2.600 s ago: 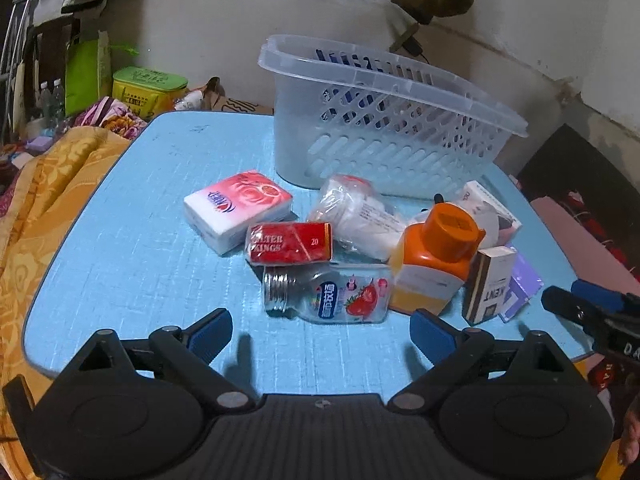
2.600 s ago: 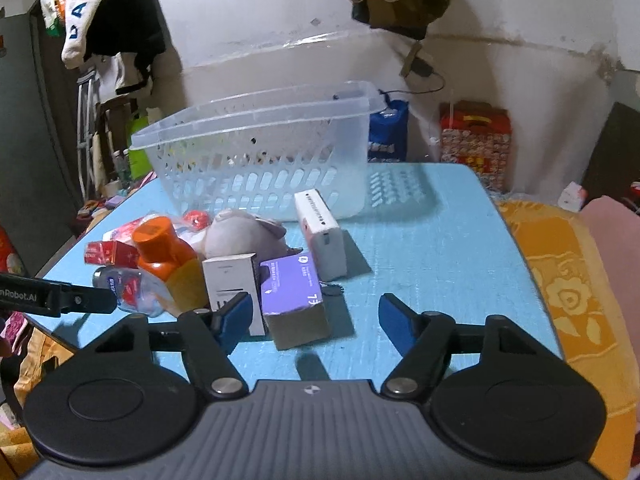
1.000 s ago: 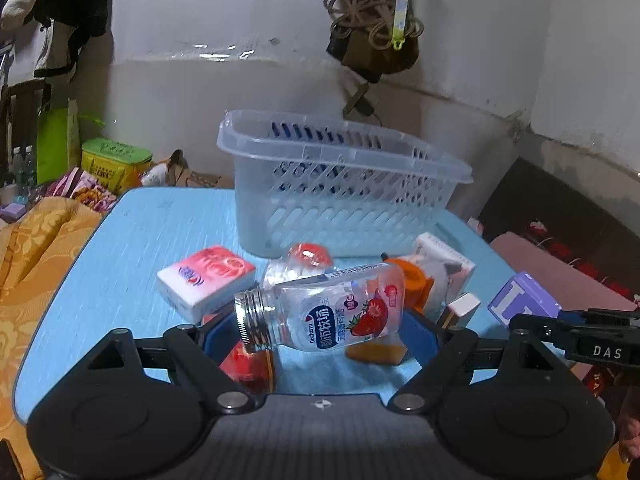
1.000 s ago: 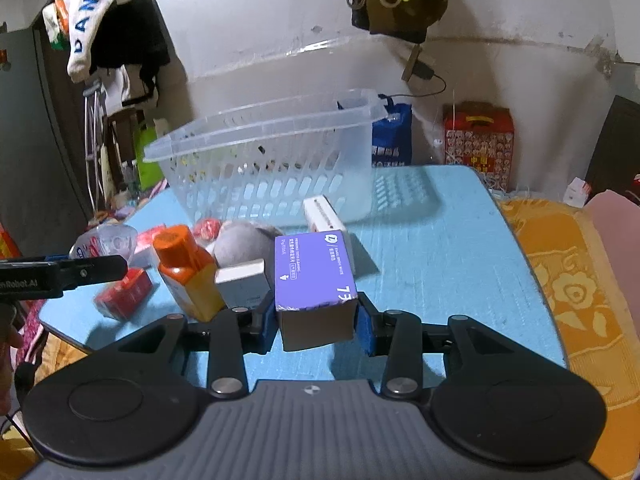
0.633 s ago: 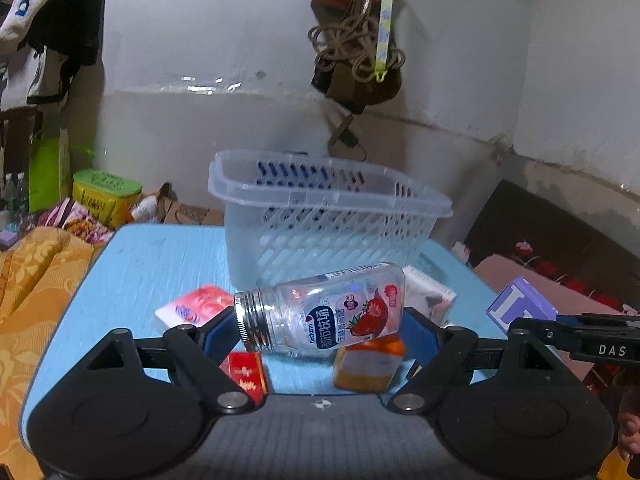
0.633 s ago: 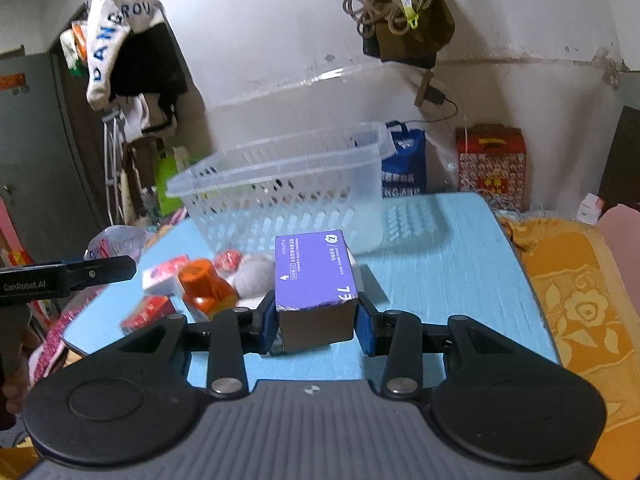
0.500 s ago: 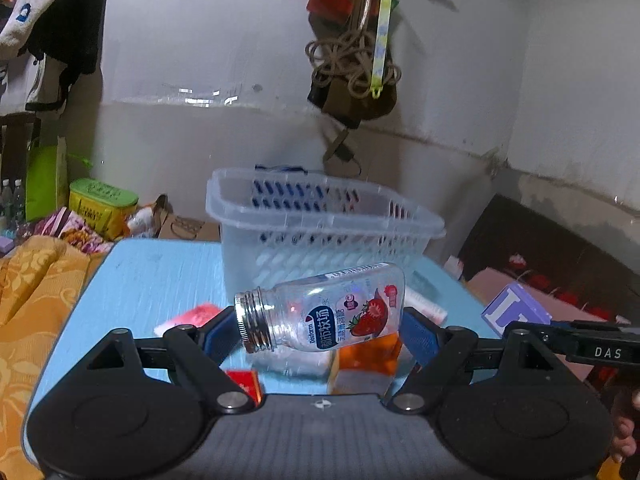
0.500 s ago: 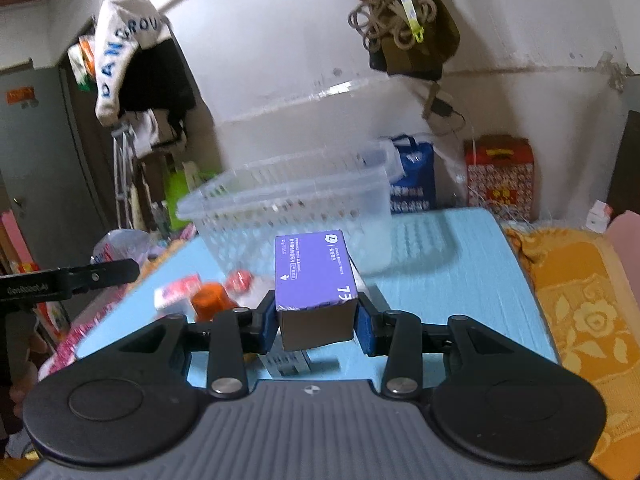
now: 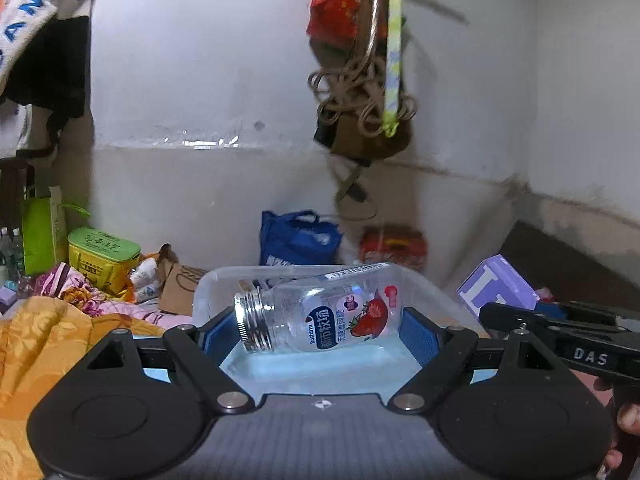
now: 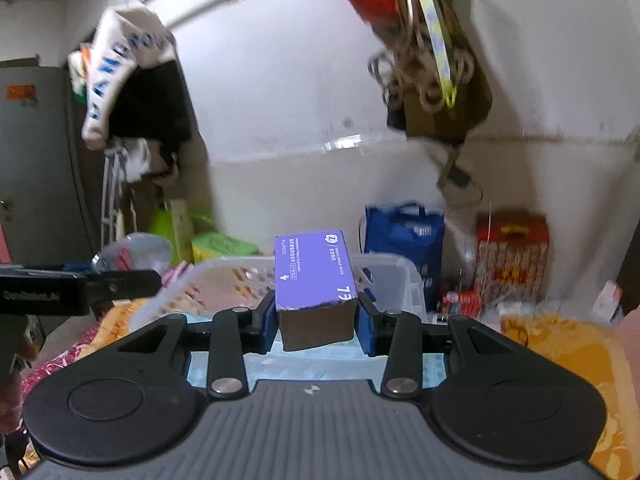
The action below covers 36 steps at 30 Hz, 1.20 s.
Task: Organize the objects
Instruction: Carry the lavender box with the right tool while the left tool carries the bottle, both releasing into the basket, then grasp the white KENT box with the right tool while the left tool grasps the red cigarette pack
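Note:
My left gripper (image 9: 316, 326) is shut on a clear glass bottle (image 9: 320, 312) with a strawberry label and a bare threaded neck; it lies sideways, raised over the near rim of the translucent plastic basket (image 9: 208, 284). My right gripper (image 10: 316, 312) is shut on a purple box (image 10: 314, 270), held at the basket (image 10: 400, 276) rim height. The purple box (image 9: 498, 284) and the right gripper (image 9: 560, 336) also show at the right of the left wrist view. The left gripper (image 10: 80, 284) with the bottle (image 10: 136, 252) shows at the left of the right wrist view.
A blue bag (image 9: 298, 238) and a red gift box (image 10: 512, 256) stand by the wall behind the basket. A yellow-green tin (image 9: 102, 254) and a green bag (image 9: 40, 236) sit at the left. Orange bedding (image 9: 44, 336) flanks the blue table (image 9: 320, 368). Ropes (image 9: 364, 100) hang from the wall above.
Both grippers have risen and moved toward the basket with their loads. The items left on the table have dropped out of view. The basket now sits low, just beyond the fingertips.

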Available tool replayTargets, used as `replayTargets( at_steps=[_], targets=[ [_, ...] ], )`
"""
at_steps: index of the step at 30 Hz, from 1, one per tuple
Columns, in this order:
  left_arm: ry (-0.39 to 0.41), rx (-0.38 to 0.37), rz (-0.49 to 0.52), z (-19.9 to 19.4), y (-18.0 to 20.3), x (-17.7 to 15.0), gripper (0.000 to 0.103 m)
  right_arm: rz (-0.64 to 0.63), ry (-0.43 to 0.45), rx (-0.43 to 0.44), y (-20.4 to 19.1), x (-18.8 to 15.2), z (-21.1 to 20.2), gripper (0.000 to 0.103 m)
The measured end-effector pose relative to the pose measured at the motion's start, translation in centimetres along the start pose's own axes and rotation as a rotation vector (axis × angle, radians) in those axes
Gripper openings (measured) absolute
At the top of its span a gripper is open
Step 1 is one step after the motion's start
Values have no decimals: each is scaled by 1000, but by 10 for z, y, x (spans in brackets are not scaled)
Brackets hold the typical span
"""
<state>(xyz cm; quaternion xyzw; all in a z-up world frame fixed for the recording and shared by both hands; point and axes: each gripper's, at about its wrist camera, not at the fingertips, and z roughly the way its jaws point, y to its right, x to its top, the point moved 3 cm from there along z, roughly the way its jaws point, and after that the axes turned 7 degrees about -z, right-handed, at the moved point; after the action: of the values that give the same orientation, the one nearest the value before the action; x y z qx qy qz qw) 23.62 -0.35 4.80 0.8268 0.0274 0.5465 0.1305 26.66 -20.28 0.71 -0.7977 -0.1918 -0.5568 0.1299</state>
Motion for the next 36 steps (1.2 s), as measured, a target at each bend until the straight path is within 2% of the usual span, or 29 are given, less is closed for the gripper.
replayTargets(
  at_steps=[4,8,9,10,11,12,13,14,17,19,21,25,27,30,36],
  targets=[
    [-44,66,21,48,-9,14,87,17,-27,-18,17,4,40,43],
    [-81,59,-9,78,-13,12,87,13,-37,17,16,2,54,45],
    [-81,65,-11,83,-13,10,88,-4,-28,15,14,2,54,56],
    [-68,70,-13,84,-14,7,88,-13,-11,2,13,2,49,84],
    [-47,77,-10,84,-15,4,88,-16,13,-34,12,3,43,98],
    [-30,89,-15,82,-16,2,90,-14,62,-72,12,3,33,103],
    [-14,99,-22,79,-18,0,102,-6,110,-95,14,4,22,103],
    [6,109,-29,73,-21,-1,103,11,128,-93,15,3,11,103],
    [24,106,-41,53,-26,-3,103,81,133,-28,14,-7,-17,103],
    [23,77,-30,44,-26,-5,103,100,107,-38,8,-16,-32,103],
    [-15,62,-17,31,-25,-15,103,119,85,-35,-2,-33,-49,103],
    [-2,79,24,-6,-27,-44,103,104,37,4,-23,-68,-73,103],
    [-26,70,39,-20,-31,-64,103,83,13,-5,-33,-83,-78,103],
    [-84,101,48,-33,-42,-94,101,17,-60,-3,-46,-100,-81,103],
    [-202,175,-57,-36,-79,-120,97,59,-130,-4,-40,-107,-73,103]
  ],
)
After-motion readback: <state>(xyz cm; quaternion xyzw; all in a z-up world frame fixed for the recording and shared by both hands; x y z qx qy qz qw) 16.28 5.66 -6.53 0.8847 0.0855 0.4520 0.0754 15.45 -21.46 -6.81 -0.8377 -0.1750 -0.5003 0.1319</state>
